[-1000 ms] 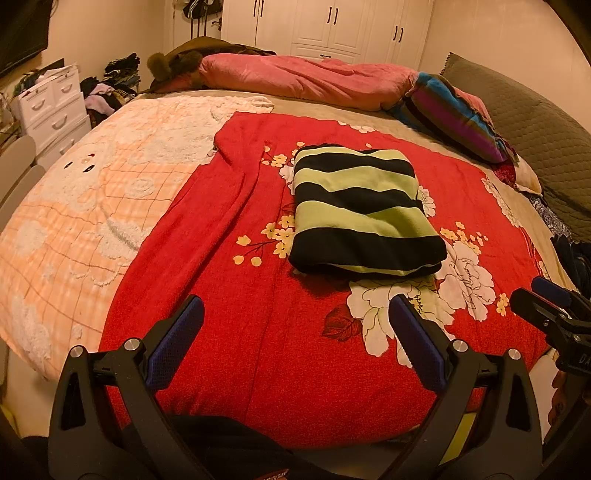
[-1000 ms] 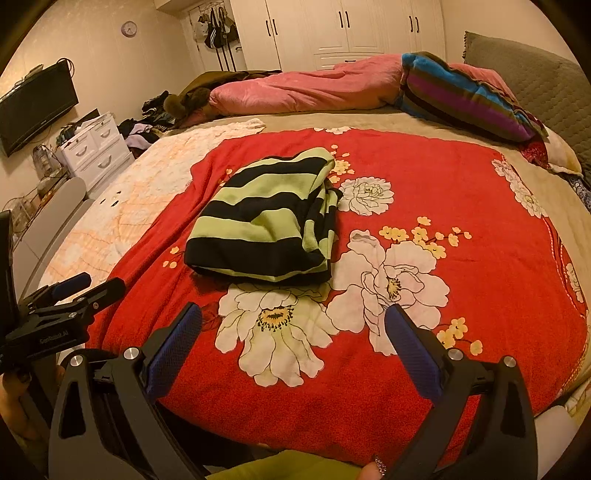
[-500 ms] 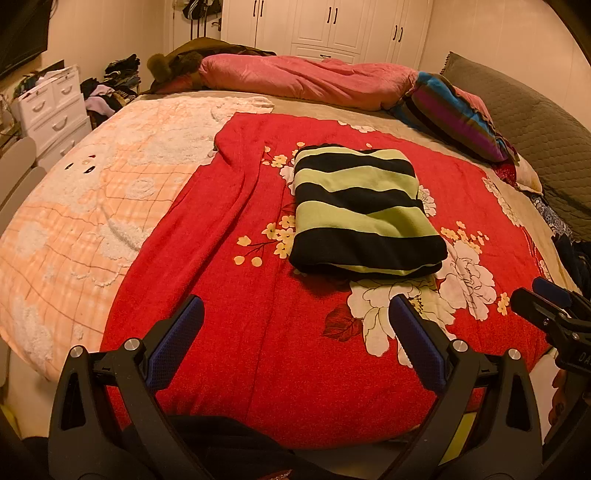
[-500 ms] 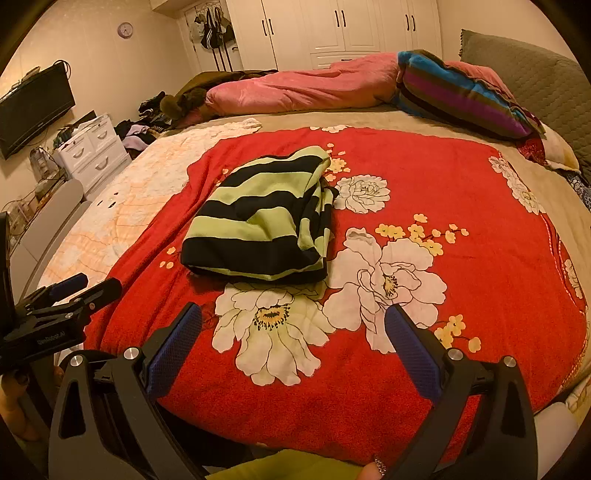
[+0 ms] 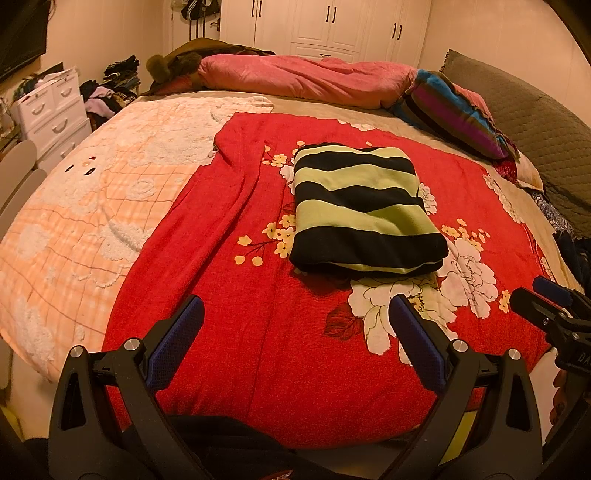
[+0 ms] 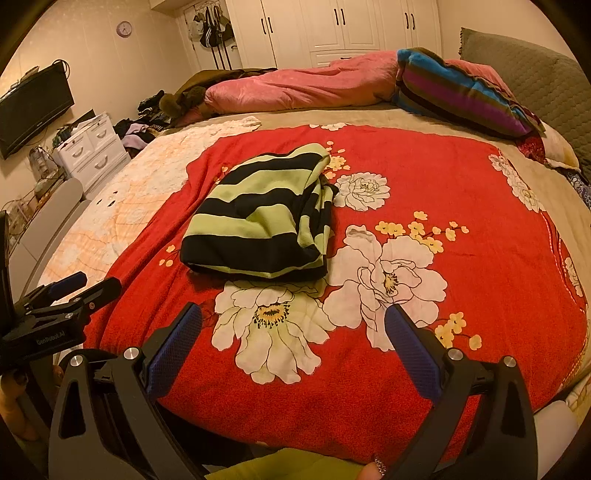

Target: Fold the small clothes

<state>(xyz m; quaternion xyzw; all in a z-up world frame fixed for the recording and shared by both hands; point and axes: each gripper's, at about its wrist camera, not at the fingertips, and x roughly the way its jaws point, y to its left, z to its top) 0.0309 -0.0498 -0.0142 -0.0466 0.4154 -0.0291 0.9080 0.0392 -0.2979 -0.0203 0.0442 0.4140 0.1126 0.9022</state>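
The striped garment [image 5: 364, 210] lies folded into a thick, soft rectangle with black and pale green bands, in the middle of the red blanket [image 5: 229, 295] with big white flowers, which covers the bed. The left claw [image 5: 295, 332] is wide open and holds nothing; its blue pads have a fine grid texture. The right claw [image 6: 293, 339] is open and empty too, near the bed's front edge. Only the right wrist view shows the loose layered edges on the garment's right side [image 6: 317, 218], a wall clock [image 6: 124, 28] and a television [image 6: 35, 107]. The left wrist view shows more of the fluffy peach blanket [image 5: 85, 218].
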